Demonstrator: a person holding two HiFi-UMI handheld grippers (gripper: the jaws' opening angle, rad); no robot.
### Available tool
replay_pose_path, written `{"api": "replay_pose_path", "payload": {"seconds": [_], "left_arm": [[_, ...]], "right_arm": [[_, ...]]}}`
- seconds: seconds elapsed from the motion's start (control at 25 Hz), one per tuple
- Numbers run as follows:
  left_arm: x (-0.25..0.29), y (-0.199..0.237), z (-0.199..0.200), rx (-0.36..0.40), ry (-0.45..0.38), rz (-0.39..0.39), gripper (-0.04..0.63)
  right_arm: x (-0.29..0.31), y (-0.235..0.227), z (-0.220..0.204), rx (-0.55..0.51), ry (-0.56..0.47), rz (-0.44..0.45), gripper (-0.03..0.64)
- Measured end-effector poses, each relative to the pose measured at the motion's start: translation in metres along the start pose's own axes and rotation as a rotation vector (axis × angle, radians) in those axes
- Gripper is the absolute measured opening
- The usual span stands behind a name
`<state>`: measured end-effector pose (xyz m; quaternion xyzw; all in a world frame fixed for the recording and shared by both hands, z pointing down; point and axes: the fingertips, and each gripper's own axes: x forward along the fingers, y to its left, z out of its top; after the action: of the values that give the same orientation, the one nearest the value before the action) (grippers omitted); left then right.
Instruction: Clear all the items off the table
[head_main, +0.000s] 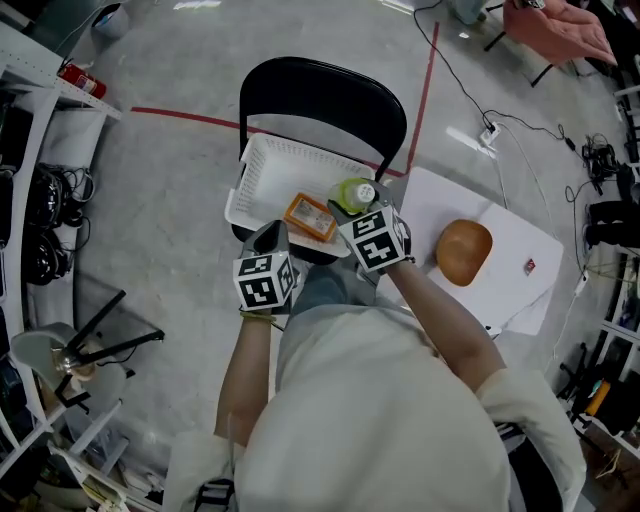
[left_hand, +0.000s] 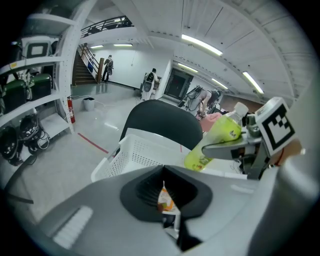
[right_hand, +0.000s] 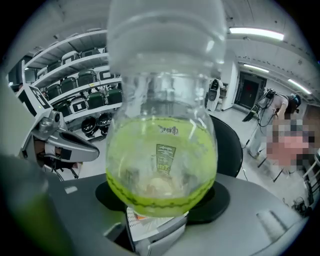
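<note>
My right gripper (head_main: 357, 207) is shut on a clear bottle of green drink (head_main: 352, 193), held over the near right corner of a white plastic basket (head_main: 268, 172). In the right gripper view the bottle (right_hand: 161, 165) fills the space between the jaws. My left gripper (head_main: 273, 238) hangs over the basket's near edge, shut on the edge of a thin orange snack packet (head_main: 309, 216). In the left gripper view the packet (left_hand: 165, 199) shows as a narrow strip pinched between the jaws, with the bottle (left_hand: 216, 137) and the basket (left_hand: 145, 152) beyond.
The basket rests on a black chair (head_main: 322, 95). To the right stands a white table (head_main: 515, 275) with a brown wooden bowl (head_main: 464, 251) on it. Shelving (head_main: 30, 200) lines the left side. Cables (head_main: 500, 130) and a red tape line (head_main: 185, 116) cross the floor.
</note>
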<state>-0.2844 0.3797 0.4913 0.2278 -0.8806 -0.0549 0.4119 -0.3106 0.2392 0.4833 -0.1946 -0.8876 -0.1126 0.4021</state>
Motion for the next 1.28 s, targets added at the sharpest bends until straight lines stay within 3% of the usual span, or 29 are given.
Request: {"api": "replay_pose_path", "payload": {"seconds": [0.52, 1.28], "left_arm": [[0.007, 0.041, 0.0, -0.086, -0.004, 0.065, 0.009], [0.043, 0.09, -0.009, -0.216, 0.007, 0.114, 0.009]], "right_arm": [[0.068, 0.033, 0.031, -0.078, 0.023, 0.106, 0.285], [0.178, 0.052, 0.035, -0.132, 0.078, 0.163, 0.285]]}}
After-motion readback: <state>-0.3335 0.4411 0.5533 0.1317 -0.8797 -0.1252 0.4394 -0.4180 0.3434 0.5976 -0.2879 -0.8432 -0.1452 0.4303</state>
